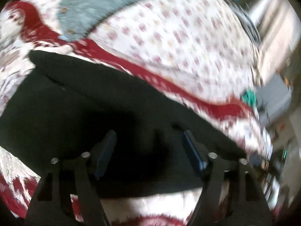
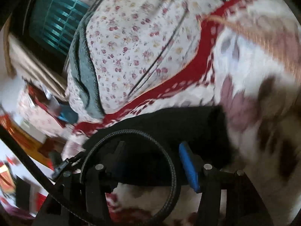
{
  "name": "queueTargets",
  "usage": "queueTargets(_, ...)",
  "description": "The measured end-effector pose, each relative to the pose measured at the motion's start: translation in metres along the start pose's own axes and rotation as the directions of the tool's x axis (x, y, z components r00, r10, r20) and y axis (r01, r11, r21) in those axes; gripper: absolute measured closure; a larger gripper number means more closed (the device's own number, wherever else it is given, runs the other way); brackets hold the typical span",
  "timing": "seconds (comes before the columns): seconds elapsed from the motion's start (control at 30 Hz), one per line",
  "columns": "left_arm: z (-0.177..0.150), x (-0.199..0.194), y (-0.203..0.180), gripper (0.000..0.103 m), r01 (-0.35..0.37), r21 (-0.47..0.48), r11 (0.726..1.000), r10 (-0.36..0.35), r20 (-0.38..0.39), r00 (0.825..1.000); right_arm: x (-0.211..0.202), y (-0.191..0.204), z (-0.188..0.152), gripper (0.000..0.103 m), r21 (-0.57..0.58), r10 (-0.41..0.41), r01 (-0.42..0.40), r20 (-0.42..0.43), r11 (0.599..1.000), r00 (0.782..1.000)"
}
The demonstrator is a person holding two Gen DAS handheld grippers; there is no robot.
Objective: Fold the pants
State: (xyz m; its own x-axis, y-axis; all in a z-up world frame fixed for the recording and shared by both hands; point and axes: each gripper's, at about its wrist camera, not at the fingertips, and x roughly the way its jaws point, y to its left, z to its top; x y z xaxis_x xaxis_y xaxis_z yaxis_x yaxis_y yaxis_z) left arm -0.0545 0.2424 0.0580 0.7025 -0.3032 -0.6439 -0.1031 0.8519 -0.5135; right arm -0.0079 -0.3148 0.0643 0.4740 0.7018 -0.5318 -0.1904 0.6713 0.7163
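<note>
Black pants [image 1: 84, 103] lie folded flat on a red-and-white blanket [image 1: 207, 103], their far edge running diagonally. My left gripper [image 1: 148, 133] hovers over the near part of the pants, its two fingers wide apart and nothing pinched between them; it is open. In the right wrist view the same black pants [image 2: 169, 120] show as a narrow folded band ending at the right. My right gripper [image 2: 152, 145] stands over that band with its blue pad [image 2: 188, 165] and its dark finger apart, open, with black cloth beneath them. Both views are motion-blurred.
A floral sheet [image 1: 178, 37] covers the bed beyond the blanket, and a grey-green garment [image 1: 90, 9] lies on it. A green cloth [image 1: 249, 97] sits at the bed's right edge. A braided cable loop [image 2: 169, 160] crosses the right gripper's view. Teal window shutters [image 2: 54, 24] are at the far left.
</note>
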Motion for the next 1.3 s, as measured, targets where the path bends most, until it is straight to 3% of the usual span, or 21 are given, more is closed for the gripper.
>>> queueTargets(0.23, 0.012, 0.015, 0.034, 0.03, -0.051, -0.188, 0.981, 0.053, 0.006, 0.999, 0.023, -0.021, -0.012, 0.047, 0.151, -0.003, 0.007, -0.026, 0.989, 1.0)
queueTargets(0.43, 0.021, 0.031, 0.034, 0.03, -0.059, -0.215, 0.975, 0.063, 0.011, 0.998, 0.042, -0.037, -0.006, 0.041, 0.28, 0.063, -0.062, 0.008, 0.958, 0.998)
queueTargets(0.7, 0.039, 0.056, 0.03, 0.03, -0.086, -0.253, 0.964, 0.089, 0.0, 0.996, 0.072, -0.032, 0.001, 0.041, 0.296, -0.011, -0.006, 0.055, 0.955, 0.998)
queueTargets(0.77, 0.042, 0.062, 0.027, 0.028, -0.103, -0.245, 0.964, 0.105, -0.005, 0.994, 0.073, -0.032, 0.001, 0.046, 0.283, -0.018, -0.002, 0.067, 0.959, 0.998)
queueTargets(0.9, 0.045, 0.067, 0.024, 0.026, -0.103, -0.25, 0.963, 0.106, -0.002, 0.994, 0.074, -0.038, 0.004, 0.071, 0.274, 0.013, -0.035, 0.08, 0.961, 0.997)
queueTargets(0.93, 0.046, 0.067, 0.024, 0.028, -0.074, -0.244, 0.967, 0.078, 0.004, 0.997, 0.072, -0.042, 0.005, 0.078, 0.287, 0.039, -0.065, 0.094, 0.956, 0.995)
queueTargets(1.0, 0.048, 0.064, 0.025, 0.061, -0.041, -0.232, 0.972, 0.046, 0.014, 0.999, 0.069, -0.045, 0.008, 0.086, 0.295, 0.081, -0.112, 0.114, 0.949, 0.99)
queueTargets(1.03, 0.049, 0.062, 0.023, 0.085, -0.064, -0.217, 0.974, 0.067, 0.008, 0.998, 0.065, -0.044, 0.01, 0.088, 0.292, 0.096, -0.129, 0.125, 0.948, 0.988)
queueTargets(1.07, 0.05, 0.057, 0.021, 0.092, -0.069, -0.195, 0.978, 0.073, 0.015, 0.997, 0.06, -0.043, 0.011, 0.088, 0.282, 0.111, -0.146, 0.139, 0.948, 0.984)
queueTargets(1.23, 0.051, 0.024, 0.009, 0.097, 0.012, -0.153, 0.988, 0.001, 0.085, 0.996, 0.033, -0.022, 0.023, 0.092, 0.183, 0.175, -0.21, 0.19, 0.96, 0.966)
queueTargets(1.3, 0.05, 0.009, -0.004, 0.097, 0.015, -0.093, 0.996, -0.005, 0.107, 0.994, 0.022, -0.015, 0.028, 0.095, 0.147, 0.202, -0.235, 0.208, 0.961, 0.957)
